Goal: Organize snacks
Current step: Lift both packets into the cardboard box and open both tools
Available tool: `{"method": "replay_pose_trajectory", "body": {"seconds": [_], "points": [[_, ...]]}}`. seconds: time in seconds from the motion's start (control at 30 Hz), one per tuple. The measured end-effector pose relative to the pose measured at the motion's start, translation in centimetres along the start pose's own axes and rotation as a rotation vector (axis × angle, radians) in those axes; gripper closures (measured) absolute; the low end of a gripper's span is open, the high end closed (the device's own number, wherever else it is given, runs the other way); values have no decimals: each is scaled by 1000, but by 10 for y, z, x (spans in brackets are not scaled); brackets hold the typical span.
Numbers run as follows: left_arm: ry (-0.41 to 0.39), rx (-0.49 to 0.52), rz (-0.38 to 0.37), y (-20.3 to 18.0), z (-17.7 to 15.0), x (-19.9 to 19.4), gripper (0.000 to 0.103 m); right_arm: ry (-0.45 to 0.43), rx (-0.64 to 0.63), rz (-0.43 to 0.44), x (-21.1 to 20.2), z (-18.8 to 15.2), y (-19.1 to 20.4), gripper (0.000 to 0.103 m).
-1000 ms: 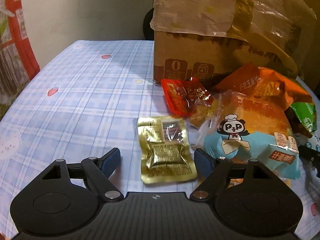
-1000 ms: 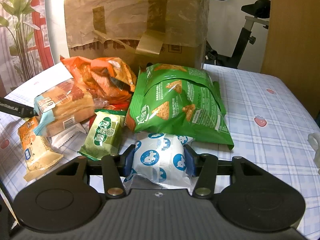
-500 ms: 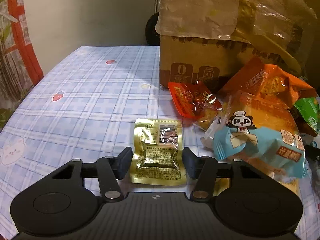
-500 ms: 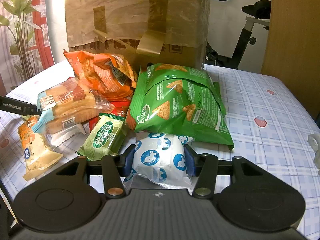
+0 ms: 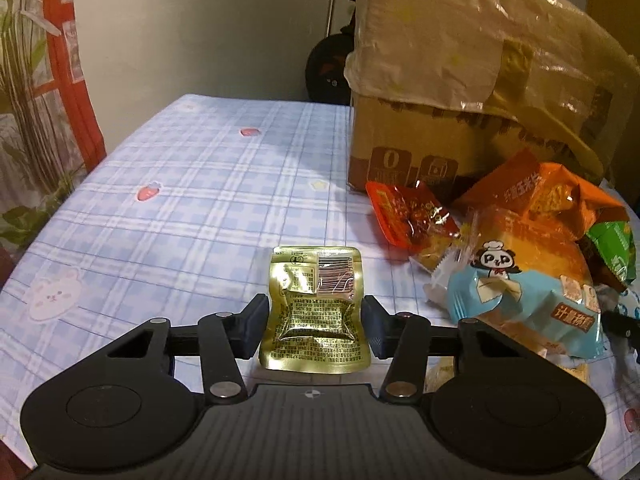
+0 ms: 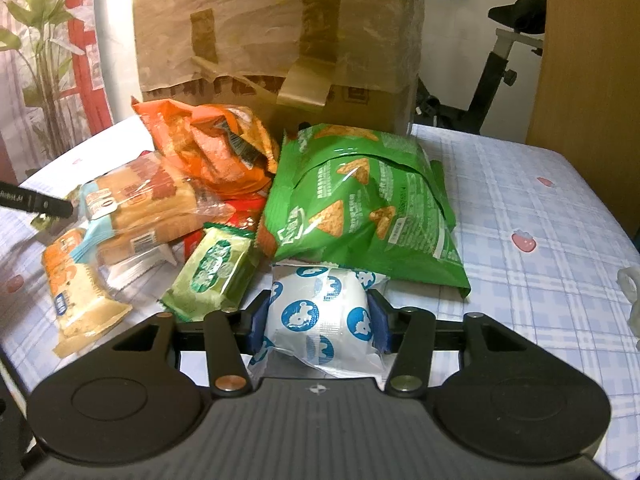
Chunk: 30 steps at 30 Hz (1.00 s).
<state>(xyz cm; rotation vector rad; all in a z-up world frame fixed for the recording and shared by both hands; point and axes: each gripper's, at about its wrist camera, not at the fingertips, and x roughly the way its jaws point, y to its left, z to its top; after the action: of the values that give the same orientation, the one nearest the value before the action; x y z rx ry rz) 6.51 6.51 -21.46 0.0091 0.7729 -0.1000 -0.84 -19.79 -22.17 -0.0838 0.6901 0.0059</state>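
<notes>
A flat gold foil packet (image 5: 316, 300) lies between the pads of my left gripper (image 5: 316, 330). Its jaws are closing, both pads press the packet's side edges, and the foil buckles inward. My right gripper (image 6: 318, 320) is shut on a puffy white packet with blue animal circles (image 6: 320, 304), at the near edge of the snack pile. That pile holds a green chip bag (image 6: 360, 208), an orange bag (image 6: 212, 144), a panda-label bread pack (image 5: 520, 292), a red packet (image 5: 408, 212) and a small green packet (image 6: 216, 272).
A taped cardboard box (image 5: 440, 136) stands at the back of the blue checked tablecloth (image 5: 180, 208). An orange cracker packet (image 6: 76, 292) lies at the pile's left. A red curtain and a plant are on the left, an exercise bike behind the table.
My left jaws have closed from wide apart onto the gold packet, and the left view has shifted forward and slightly up. The right gripper and its white packet have stayed still.
</notes>
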Motion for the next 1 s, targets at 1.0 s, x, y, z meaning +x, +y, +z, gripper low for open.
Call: {"method": "replay_pose_trajectory", "body": {"seconds": [1.0], "points": [[-356, 101, -137, -43, 119, -98, 49, -328, 15, 99, -89, 136, -9, 53]]}}
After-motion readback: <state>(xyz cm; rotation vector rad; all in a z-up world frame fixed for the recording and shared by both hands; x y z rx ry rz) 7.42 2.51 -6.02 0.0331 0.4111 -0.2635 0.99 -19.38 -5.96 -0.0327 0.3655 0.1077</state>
